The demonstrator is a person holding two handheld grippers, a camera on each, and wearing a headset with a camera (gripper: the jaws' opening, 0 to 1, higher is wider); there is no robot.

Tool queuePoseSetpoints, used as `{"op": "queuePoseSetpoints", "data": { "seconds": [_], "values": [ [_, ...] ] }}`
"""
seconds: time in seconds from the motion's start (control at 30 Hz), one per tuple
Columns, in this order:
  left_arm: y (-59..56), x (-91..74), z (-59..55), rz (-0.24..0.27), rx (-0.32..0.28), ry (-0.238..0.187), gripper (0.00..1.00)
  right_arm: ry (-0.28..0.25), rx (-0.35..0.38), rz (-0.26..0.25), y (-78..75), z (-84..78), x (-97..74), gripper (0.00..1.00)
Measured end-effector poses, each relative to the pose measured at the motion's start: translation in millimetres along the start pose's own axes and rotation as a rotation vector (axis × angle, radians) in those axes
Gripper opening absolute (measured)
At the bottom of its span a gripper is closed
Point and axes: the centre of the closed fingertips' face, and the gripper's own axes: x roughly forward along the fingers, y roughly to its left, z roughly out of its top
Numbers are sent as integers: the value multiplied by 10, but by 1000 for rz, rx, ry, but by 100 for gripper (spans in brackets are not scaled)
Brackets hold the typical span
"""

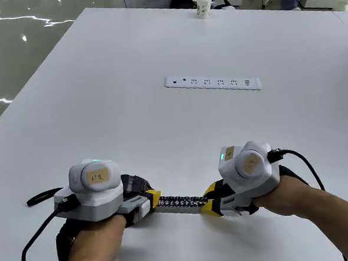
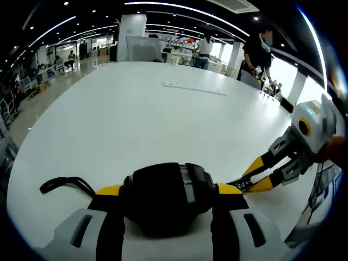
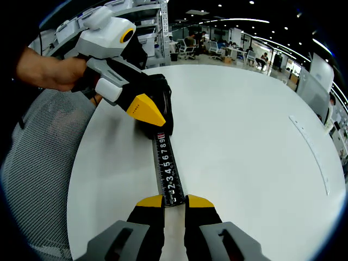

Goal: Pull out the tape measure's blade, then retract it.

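Nearest us on the bench (image 1: 131,109), our left tool (image 2: 168,190) holds the tape measure (image 1: 135,188). Its blade (image 1: 179,201) runs right into our right tool (image 3: 174,202). Behind lie a power strip (image 1: 212,82), then a cup (image 1: 203,5).

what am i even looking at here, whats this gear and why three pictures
There is no robot here. A person holds hand tongs, one per hand, with a camera on each. The head view looks down from a headset, and the two round views look along each tool. The left tongs clamp a black tape measure. The right tongs pinch its blade, which is pulled out a short way. Farther off on the white table are a power strip and a paper cup.
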Motion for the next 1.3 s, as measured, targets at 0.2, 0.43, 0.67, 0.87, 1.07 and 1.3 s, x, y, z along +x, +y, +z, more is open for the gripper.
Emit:
{"op": "queuePoseSetpoints", "data": {
  "seconds": [0.2, 0.43, 0.67, 0.87, 1.07, 1.3],
  "values": [
    [-2, -7, -3, -1, -1, 0, 59, -5, -3, -1, 15, 47, 26, 10],
    [-4, -8, -2, -1, -2, 1, 59, -2, -7, 2, 16, 75, 61, 10],
    [-6, -11, -4, -3, -3, 2, 59, -9, -7, 9, 36, 128, 103, 10],
    [-4, -11, -7, -5, -4, 3, 59, -13, -11, 14, 52, 179, 142, 10],
    [-1, -12, -7, -7, -4, 5, 60, -20, -12, 20, 64, 229, 178, 10],
    [-4, -11, -2, -9, -6, 7, 60, -23, -17, 27, 74, 292, 218, 10]
  ]
}}
